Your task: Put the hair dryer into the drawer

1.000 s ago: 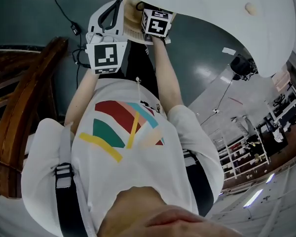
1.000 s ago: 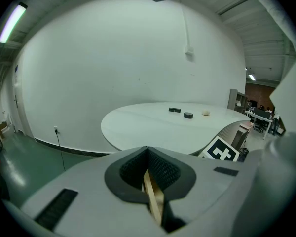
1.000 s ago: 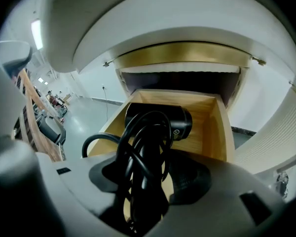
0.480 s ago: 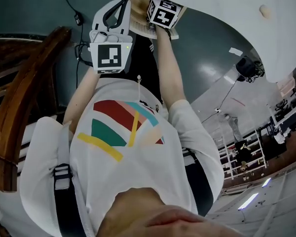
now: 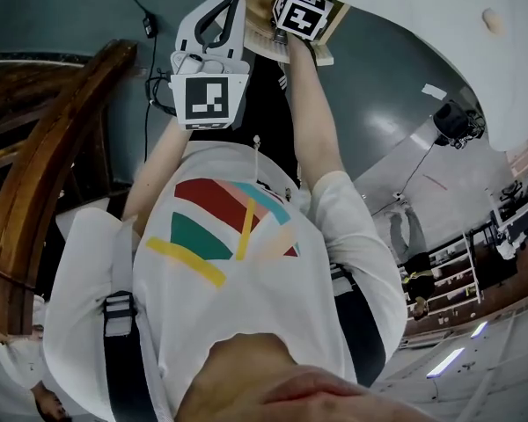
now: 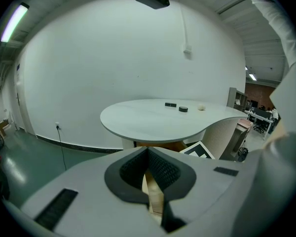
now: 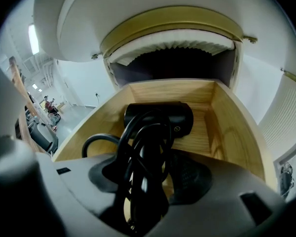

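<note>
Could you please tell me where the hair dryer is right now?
In the right gripper view, the hair dryer sits in the right gripper, its head inside the open wooden drawer.

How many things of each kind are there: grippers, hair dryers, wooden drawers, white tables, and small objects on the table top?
Grippers: 2, left gripper and right gripper
Black hair dryer with wound cord: 1
Open light wooden drawer: 1
White curved-edge table: 1
Small objects on it: 3, black flat piece, black round disc, pale lump
Total: 8
</note>
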`<act>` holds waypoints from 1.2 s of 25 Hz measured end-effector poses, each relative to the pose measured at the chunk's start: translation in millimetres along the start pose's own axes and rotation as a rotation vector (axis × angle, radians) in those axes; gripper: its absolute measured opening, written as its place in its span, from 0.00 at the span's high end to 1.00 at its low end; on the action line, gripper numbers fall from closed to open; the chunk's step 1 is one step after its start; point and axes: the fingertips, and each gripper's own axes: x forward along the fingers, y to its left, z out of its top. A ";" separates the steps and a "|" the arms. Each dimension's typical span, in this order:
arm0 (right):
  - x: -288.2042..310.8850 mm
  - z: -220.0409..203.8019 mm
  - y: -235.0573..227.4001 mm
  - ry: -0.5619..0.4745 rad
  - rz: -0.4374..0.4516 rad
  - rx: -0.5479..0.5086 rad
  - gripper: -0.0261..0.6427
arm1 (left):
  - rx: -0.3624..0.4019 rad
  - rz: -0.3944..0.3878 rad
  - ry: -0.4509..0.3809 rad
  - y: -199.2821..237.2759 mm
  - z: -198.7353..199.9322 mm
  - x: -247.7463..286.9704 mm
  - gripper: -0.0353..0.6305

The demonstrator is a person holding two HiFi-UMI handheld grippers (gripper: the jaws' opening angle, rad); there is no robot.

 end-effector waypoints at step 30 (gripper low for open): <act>17.7 2.0 -6.2 -0.038 -0.013 0.012 0.53 | -0.050 0.008 0.010 -2.4 -11.8 6.1 0.92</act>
